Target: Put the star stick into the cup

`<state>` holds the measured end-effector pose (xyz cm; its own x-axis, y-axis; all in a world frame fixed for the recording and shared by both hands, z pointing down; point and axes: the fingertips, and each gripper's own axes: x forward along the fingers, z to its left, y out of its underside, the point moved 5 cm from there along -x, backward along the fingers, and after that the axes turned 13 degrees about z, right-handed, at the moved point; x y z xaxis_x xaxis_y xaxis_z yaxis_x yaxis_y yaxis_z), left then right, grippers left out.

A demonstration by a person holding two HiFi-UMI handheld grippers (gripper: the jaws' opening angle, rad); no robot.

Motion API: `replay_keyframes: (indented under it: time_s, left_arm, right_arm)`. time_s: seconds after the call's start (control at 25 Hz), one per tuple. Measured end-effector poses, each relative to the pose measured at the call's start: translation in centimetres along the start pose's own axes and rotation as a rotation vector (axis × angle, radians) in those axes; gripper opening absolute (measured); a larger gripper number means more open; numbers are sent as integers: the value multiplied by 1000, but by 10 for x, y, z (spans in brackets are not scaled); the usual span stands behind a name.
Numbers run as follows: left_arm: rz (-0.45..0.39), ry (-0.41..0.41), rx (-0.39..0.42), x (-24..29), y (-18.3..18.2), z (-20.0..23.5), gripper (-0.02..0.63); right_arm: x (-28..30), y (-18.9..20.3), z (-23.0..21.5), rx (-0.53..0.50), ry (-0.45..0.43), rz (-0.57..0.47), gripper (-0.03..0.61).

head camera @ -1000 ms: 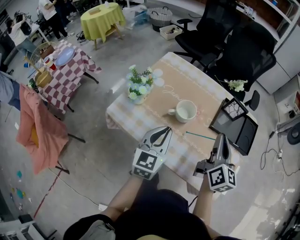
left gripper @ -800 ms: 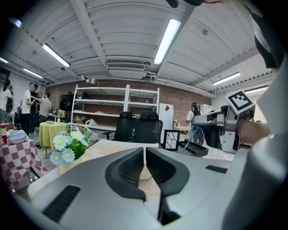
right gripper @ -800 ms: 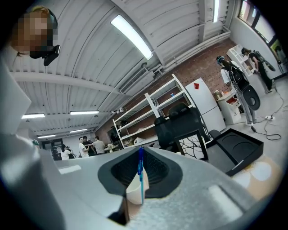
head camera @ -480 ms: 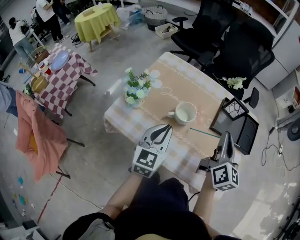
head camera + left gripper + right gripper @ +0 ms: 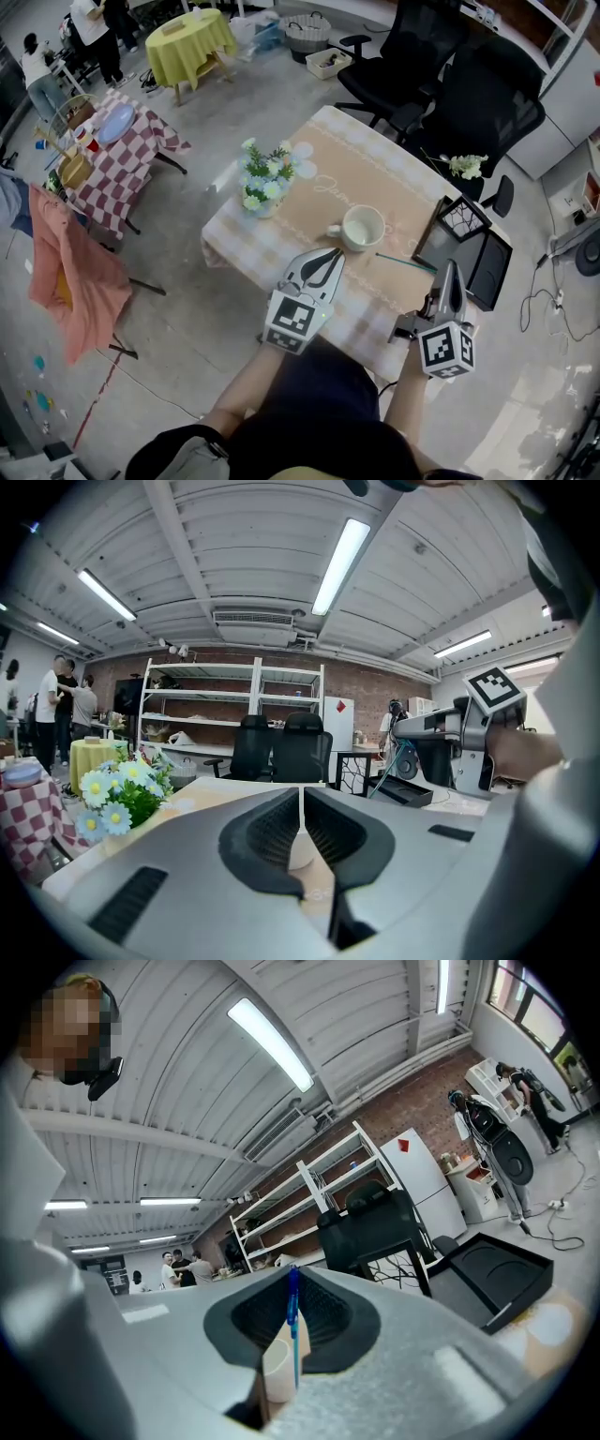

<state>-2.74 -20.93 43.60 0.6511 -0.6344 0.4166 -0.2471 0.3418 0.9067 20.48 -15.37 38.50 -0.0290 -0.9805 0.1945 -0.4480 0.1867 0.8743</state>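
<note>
A white cup [image 5: 362, 228] stands on the beige runner of the table [image 5: 281, 251]. A thin teal star stick [image 5: 404, 262] lies almost level just right of the cup, its far end pointing at it. My right gripper [image 5: 451, 267] is shut on the stick's near end at the table's right front. In the right gripper view the blue stick [image 5: 292, 1321] stands pinched between the jaws, with the cup [image 5: 276, 1372] low behind them. My left gripper [image 5: 327, 256] hovers in front of the cup, jaws shut and empty, as the left gripper [image 5: 301, 803] view confirms.
A pot of white and blue flowers [image 5: 262, 178] stands at the table's left end. A black tray [image 5: 473, 258] and a wire basket [image 5: 463, 218] sit at the right edge. Black office chairs [image 5: 441, 75] crowd the far side.
The head camera has drifted a little, so the table sits slightly lower-left in view. Both grippers hold their places and the stick stays pinched in the right one.
</note>
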Motion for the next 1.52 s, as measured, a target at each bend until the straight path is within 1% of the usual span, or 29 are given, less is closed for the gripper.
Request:
replay_keyframes:
  time_s: [0.32, 0.44, 0.68, 1.0, 1.24, 1.52]
  left_arm:
    - [-14, 16, 1, 12, -22, -17, 23]
    - [-23, 14, 1, 14, -28, -22, 23]
    - [-44, -1, -12, 14, -33, -22, 23]
    - [-69, -24, 13, 11, -48, -17, 23]
    - [-73, -43, 14, 7, -47, -10, 23]
    - [-60, -56, 11, 5, -41, -7, 23]
  right_arm:
    - [6, -17, 0, -4, -28, 11, 17]
    - [5, -26, 1, -26, -37, 5, 17]
    - [5, -37, 4, -50, -61, -16, 17]
    - [5, -53, 10, -50, -95, -42, 17]
    - [9, -57, 18, -42, -124, -57, 17]
    - [18, -50, 22, -37, -142, -29, 17]
